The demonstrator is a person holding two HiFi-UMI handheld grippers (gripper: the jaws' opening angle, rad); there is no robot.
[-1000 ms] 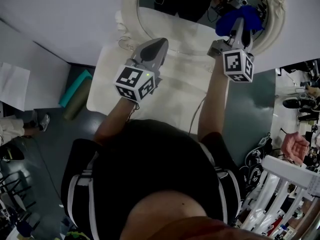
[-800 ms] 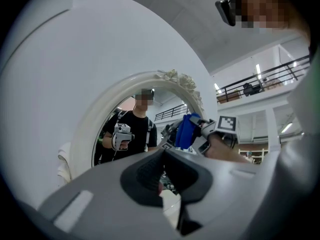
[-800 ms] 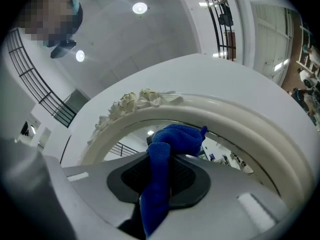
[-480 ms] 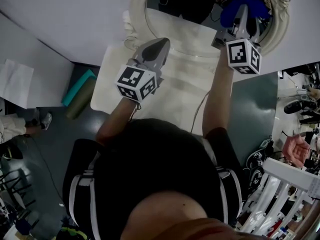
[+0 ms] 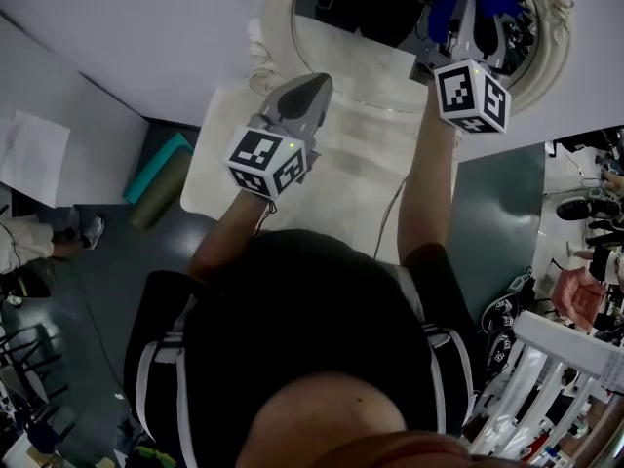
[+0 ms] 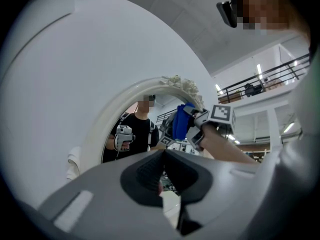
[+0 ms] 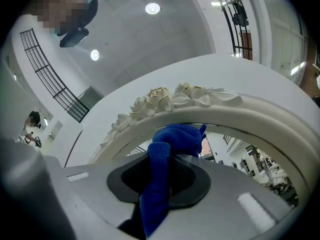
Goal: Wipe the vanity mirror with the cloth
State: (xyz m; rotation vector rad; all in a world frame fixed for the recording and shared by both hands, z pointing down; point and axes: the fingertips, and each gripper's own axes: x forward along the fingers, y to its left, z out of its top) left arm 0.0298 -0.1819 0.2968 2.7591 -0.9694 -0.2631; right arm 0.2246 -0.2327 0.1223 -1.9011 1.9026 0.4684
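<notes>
Two grippers face the vanity mirror (image 5: 278, 27). The right gripper (image 5: 468, 10), jaws clamped on the blue cloth (image 7: 159, 184), has climbed toward the glass's twelve o'clock, so wiping reaches the top. The left gripper (image 5: 314, 84) stays at seven o'clock, jaws closed and empty. Only the right gripper view shows carved roses (image 7: 165, 96) above the cloth.

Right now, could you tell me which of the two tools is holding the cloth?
The right tool, up at the vanity mirror, is shut on the blue cloth. The left tool sits lower, jaws together with nothing between them.
</notes>
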